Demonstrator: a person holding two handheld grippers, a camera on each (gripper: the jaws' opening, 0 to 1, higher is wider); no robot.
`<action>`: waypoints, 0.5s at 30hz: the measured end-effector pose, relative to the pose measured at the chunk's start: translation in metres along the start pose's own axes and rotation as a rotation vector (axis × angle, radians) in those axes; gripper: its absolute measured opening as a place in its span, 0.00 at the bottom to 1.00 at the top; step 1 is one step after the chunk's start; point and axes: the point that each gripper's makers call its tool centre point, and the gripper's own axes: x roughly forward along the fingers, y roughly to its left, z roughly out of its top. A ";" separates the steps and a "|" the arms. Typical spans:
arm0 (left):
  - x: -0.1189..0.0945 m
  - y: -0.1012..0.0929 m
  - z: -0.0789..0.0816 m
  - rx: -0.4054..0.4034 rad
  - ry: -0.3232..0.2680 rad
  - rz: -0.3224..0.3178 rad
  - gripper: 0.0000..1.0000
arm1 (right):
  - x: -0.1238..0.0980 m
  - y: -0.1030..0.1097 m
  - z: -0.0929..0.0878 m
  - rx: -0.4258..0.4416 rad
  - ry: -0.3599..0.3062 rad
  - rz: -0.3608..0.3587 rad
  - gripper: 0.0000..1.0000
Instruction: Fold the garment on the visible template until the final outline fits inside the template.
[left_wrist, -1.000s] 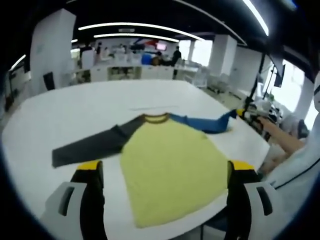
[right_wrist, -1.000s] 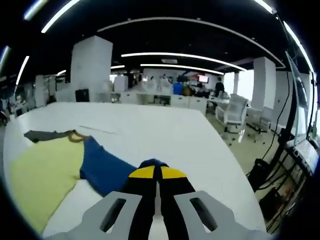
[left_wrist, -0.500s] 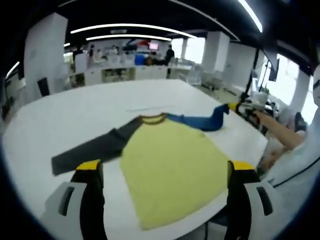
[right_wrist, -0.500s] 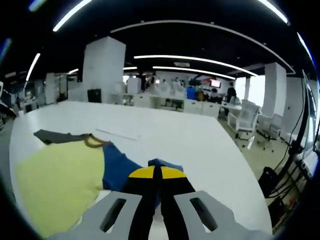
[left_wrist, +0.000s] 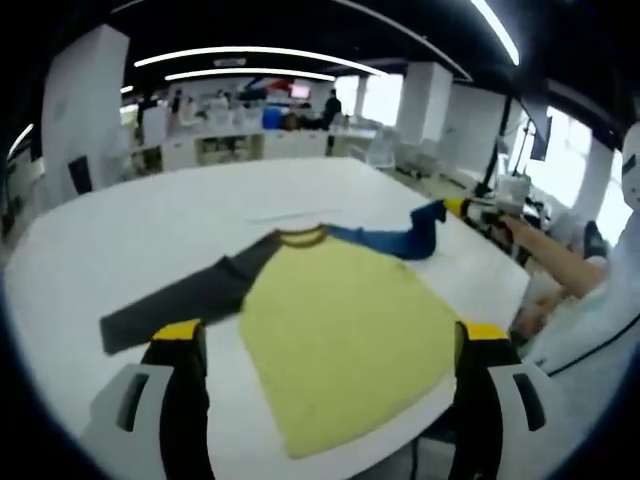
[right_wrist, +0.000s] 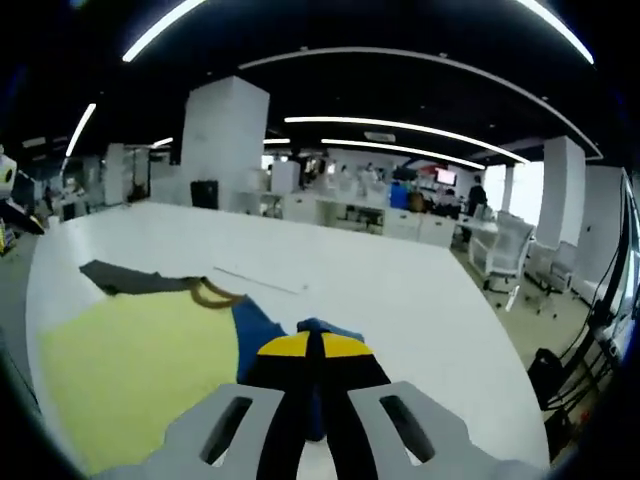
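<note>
The T-shirt (left_wrist: 335, 320) lay spread flat on the white table (left_wrist: 150, 220), its hem towards the near edge and its collar (left_wrist: 302, 237) pointing to the far side. Furthest left ran the dark grey sleeve (left_wrist: 170, 305), stretched straight out and flat towards the left edge; it looked untouched, as though waiting its turn. Next came the pale yellow body, smooth and broad with barely a wrinkle, topped by a brownish ribbed neckband. Just beyond the collar a thin pale line (left_wrist: 295, 214) was drawn on the tabletop, probably one edge of the template, though I could not make out the rest of its outline. The left gripper (left_wrist: 330, 345) hung above the near edge with its jaws standing wide apart on either side of the yellow body, holding nothing, likely kept back so the shirt stayed in plain sight. To the right, the blue sleeve (left_wrist: 395, 240) rose off the table at its cuff, where the right gripper (right_wrist: 317, 352) had its yellow-tipped jaws closed together on the cloth; in the left gripper view that tool (left_wrist: 470, 212) showed at the sleeve's end with a person's forearm (left_wrist: 555, 262) behind it. I judged the sleeve was being lifted so it could be folded inwards across the yellow chest, the first fold of the job.
</note>
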 end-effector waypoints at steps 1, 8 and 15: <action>-0.001 0.001 0.001 0.000 -0.005 -0.001 0.99 | 0.000 0.002 0.001 0.001 -0.002 0.003 0.02; -0.006 0.000 0.003 0.024 -0.009 -0.015 0.99 | 0.002 0.016 0.012 -0.005 -0.021 0.022 0.02; -0.014 0.003 -0.004 0.051 0.003 -0.003 1.00 | 0.005 0.032 0.020 -0.025 -0.026 0.045 0.02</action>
